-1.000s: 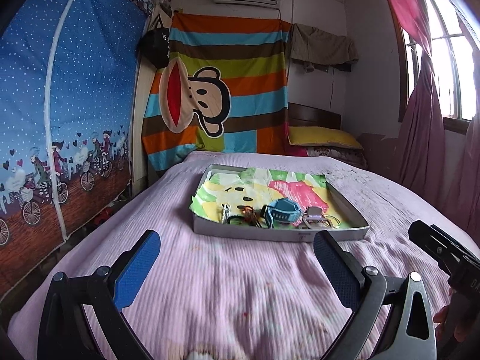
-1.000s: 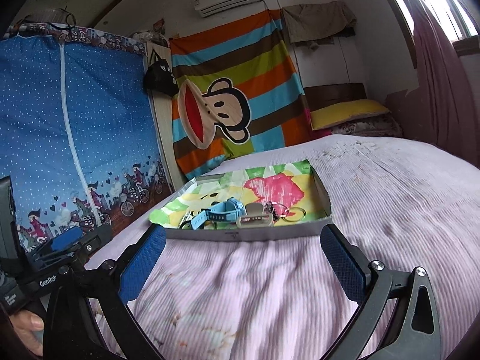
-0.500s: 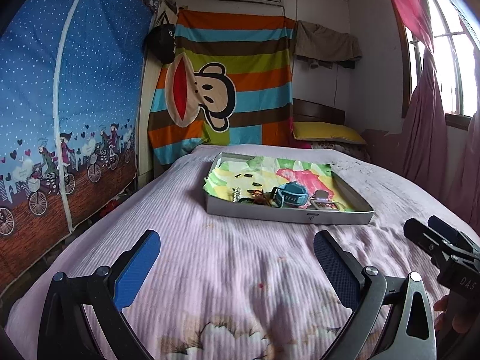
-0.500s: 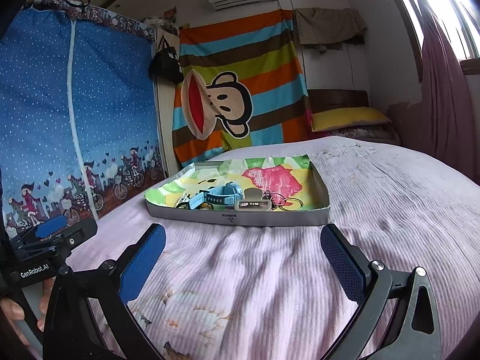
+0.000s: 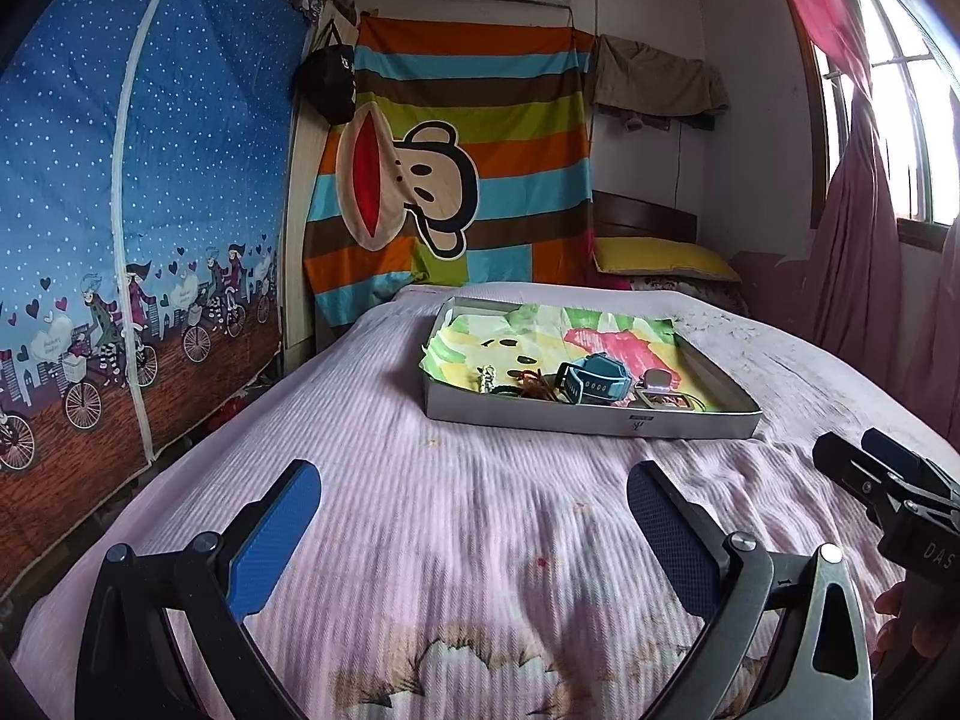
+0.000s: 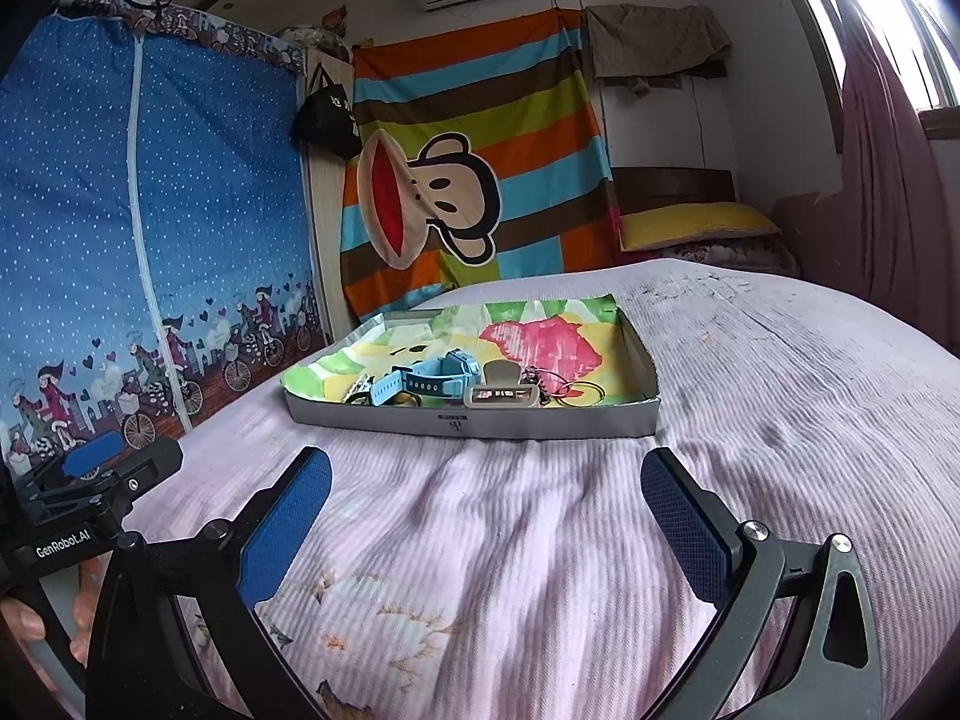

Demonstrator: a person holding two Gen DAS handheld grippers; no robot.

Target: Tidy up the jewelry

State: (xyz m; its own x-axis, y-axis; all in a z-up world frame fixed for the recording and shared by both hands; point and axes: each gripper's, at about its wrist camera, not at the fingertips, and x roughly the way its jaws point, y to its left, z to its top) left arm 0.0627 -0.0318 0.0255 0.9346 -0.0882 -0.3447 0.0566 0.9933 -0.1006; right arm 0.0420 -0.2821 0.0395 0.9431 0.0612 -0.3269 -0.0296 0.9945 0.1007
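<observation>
Blue wardrobe cover (image 5: 138,192) with bicycle print hangs at far left; a black bag (image 5: 329,84) hangs on the post beside it. Striped monkey blanket (image 5: 456,180) covers the far wall.

Left gripper (image 5: 474,516) hovers over the near part of the bed (image 5: 480,570), fingers (image 5: 273,540) spread wide, nothing between them. In the right wrist view the same gripper shows at the left edge, held by a hand (image 6: 24,630).

Tray (image 5: 591,420), a shallow grey box, sits on the pink ribbed bedspread, far of both grippers and well apart from them. A colourful printed cloth (image 5: 540,342) lines its floor. The jewelry lies bunched along the near wall of the tray. Left to right:
- small silvery charm (image 5: 487,378)
- dark tangled cords (image 5: 531,387), type unclear
- blue watch (image 5: 594,381), strap curled
- pale grey watch (image 6: 501,396), just right of the blue one and touching it
- thin rings (image 6: 579,391) at the right end

Right gripper (image 6: 486,516) also hovers over the near bedspread, fingers (image 6: 684,516) spread wide, empty. Its tip shows at the right edge of the left wrist view.

Yellow pillow (image 5: 660,255) lies at the far right head of the bed. Pink curtain (image 5: 852,228) hangs by the window at right.
</observation>
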